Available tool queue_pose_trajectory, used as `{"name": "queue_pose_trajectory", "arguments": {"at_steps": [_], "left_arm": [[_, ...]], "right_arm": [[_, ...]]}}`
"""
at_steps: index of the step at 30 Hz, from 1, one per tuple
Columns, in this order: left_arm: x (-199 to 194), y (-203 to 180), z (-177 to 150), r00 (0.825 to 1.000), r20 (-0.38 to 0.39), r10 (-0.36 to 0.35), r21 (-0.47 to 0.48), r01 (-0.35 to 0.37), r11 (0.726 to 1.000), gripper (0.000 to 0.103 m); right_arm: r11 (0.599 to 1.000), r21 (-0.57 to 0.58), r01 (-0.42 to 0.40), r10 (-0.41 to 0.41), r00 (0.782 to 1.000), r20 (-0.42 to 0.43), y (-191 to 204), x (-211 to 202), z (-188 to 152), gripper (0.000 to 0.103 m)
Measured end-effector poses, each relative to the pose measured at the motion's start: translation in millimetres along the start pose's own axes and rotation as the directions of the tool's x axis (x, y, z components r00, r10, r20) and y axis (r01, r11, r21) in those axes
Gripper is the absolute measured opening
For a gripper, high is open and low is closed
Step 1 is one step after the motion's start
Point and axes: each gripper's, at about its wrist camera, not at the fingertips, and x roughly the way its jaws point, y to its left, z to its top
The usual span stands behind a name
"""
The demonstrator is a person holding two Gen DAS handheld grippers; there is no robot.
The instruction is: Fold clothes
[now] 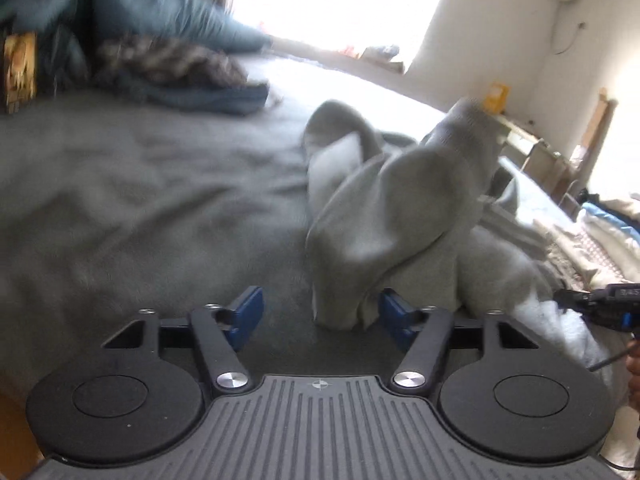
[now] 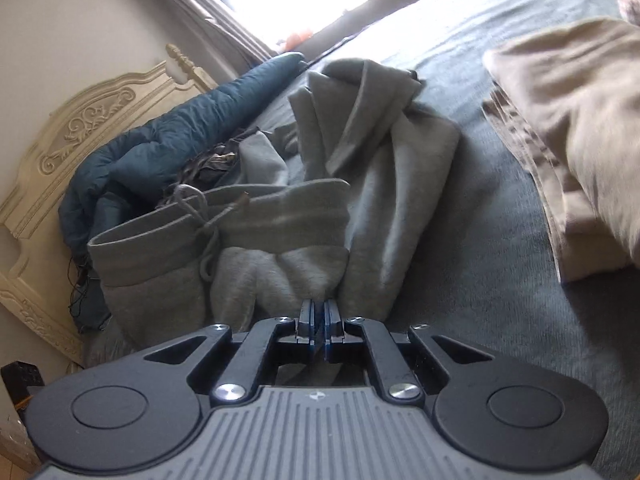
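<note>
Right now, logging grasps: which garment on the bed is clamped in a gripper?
The grey sweatpants, pinched by the right gripper; the tan garment lies untouched.

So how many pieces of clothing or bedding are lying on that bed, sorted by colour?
Grey: 1, the sweatpants, pinched by the right tool
Dark teal: 1, the puffy quilt
Beige: 1, the folded garment
Dark patterned: 1, the crumpled piece
Total: 4. The pile at the bed's edge is too blurred to sort.
</note>
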Motion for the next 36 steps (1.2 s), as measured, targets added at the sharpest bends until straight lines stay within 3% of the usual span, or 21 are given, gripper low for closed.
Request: {"name": "queue_pose_trajectory", "arguments": {"at_steps": [1,3,5,8,11,13,15,19,21,23,25,27,29,32,34,36], "left_arm": [[-3,-2,4,1.000,0.021,-0.015,0.015,0.015,1.000,0.073],[-8,-7,11,0.997,0.061,-0.047,0.046,0.044,0.998,0.089],[-12,-12,18,0.992,0.097,-0.078,0.079,0.071,0.994,0.098],[9,-25,32,0.990,0.088,-0.113,0.156,0.098,0.983,0.099],[30,-31,43,0.986,0.058,-0.156,0.189,0.142,0.972,0.098],[44,-34,50,0.984,0.033,-0.177,0.202,0.167,0.965,0.093],[54,-32,53,0.979,0.001,-0.203,0.195,0.199,0.960,0.069],[61,-26,54,0.970,-0.023,-0.242,0.145,0.243,0.959,0.043],[58,-24,54,0.971,-0.007,-0.238,0.120,0.237,0.964,0.029],[54,-21,54,0.972,0.009,-0.234,0.095,0.232,0.968,0.020],[48,-17,55,0.972,0.027,-0.235,0.064,0.233,0.970,0.016],[40,-13,58,0.969,0.043,-0.242,0.033,0.240,0.970,0.014],[27,-10,63,0.965,0.071,-0.252,0.010,0.252,0.968,0.012],[1,-9,76,0.951,0.137,-0.276,-0.015,0.281,0.960,0.012],[-19,-14,92,0.928,0.197,-0.316,-0.014,0.325,0.946,0.011],[-40,-23,112,0.898,0.260,-0.355,0.008,0.366,0.931,0.011]], "right_arm": [[1.000,-0.005,-0.005,0.005,1.000,-0.001,1,0,2,0.008],[1.000,-0.004,-0.015,0.015,1.000,-0.003,2,-1,4,0.009],[1.000,0.023,-0.020,0.020,1.000,-0.001,-1,0,6,0.010],[0.996,0.080,-0.047,0.046,0.999,0.005,-7,1,9,0.018],[0.990,0.123,-0.072,0.071,0.997,0.012,-11,3,14,0.031],[0.989,0.127,-0.074,0.075,0.997,0.001,-10,11,20,0.041],[0.990,0.124,-0.069,0.072,0.997,-0.023,-10,22,27,0.044],[0.989,0.133,-0.065,0.076,0.994,-0.080,-11,46,36,0.043],[0.993,0.100,-0.065,0.074,0.993,-0.091,-5,50,37,0.036],[0.999,0.023,-0.038,0.040,0.996,-0.084,8,46,37,0.018],[0.998,-0.055,0.003,-0.007,0.998,-0.058,23,38,38,0.008],[0.987,-0.155,0.039,-0.038,0.999,0.007,45,22,41,0.007],[0.952,-0.290,0.094,-0.068,0.993,0.097,75,3,46,0.007],[0.832,-0.500,0.238,-0.102,0.953,0.284,131,-28,53,0.006],[0.736,-0.575,0.357,-0.104,0.899,0.426,166,-50,61,0.006],[0.629,-0.615,0.476,-0.082,0.826,0.557,201,-71,70,0.006]]}}
